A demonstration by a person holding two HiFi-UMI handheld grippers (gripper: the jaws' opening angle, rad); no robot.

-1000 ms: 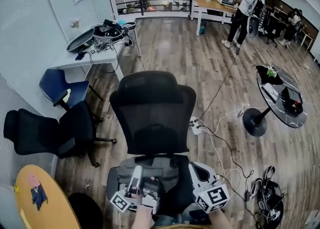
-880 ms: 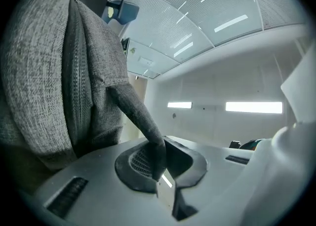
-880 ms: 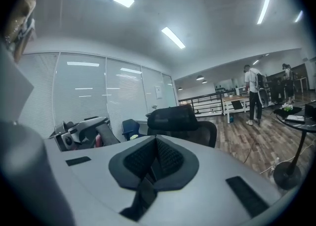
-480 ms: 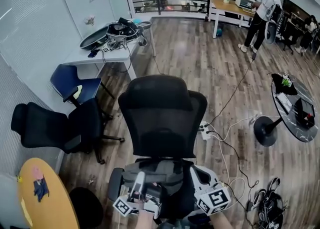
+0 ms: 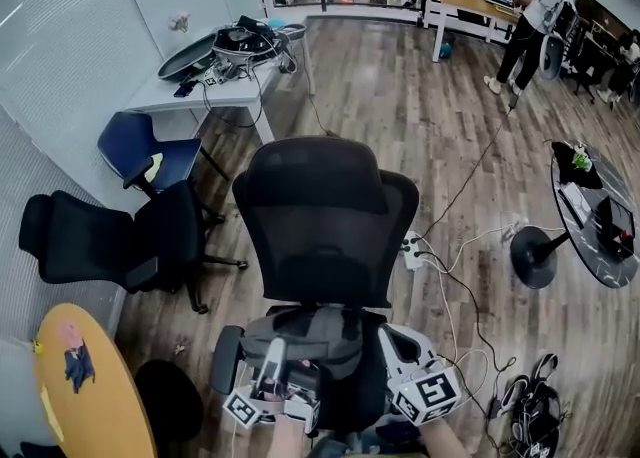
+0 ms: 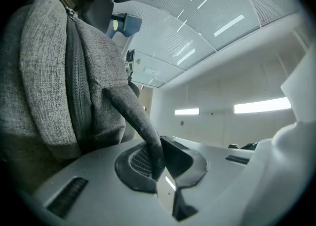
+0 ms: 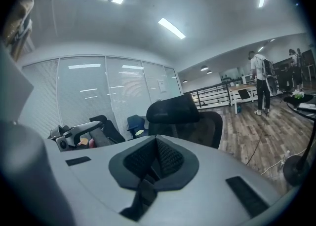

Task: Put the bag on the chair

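Note:
A black mesh office chair (image 5: 325, 216) stands before me with its back facing away. A grey bag (image 5: 310, 336) sits low over its seat, against the backrest. My left gripper (image 5: 275, 348) reaches up at the bag's near side, shut on a grey strap (image 6: 133, 116) of the bag (image 6: 49, 82), which is pinched between the pads of the left gripper (image 6: 158, 158). My right gripper (image 5: 390, 341) is at the bag's right side, and the right gripper (image 7: 157, 158) is shut on a black strap (image 7: 140, 198) that hangs out of it. Beyond it is the chair (image 7: 182, 119). The bag hides the seat.
A second black chair (image 5: 100, 246) and a blue chair (image 5: 150, 161) stand at the left by a cluttered white table (image 5: 215, 76). A yellow round table (image 5: 90, 396) is at the near left. Cables (image 5: 450, 266), a round black table (image 5: 600, 216) and a person (image 5: 535, 6) are at the right.
Both grippers and the bag have sunk slightly toward the seat. Neither grip has changed. The head view has shifted.

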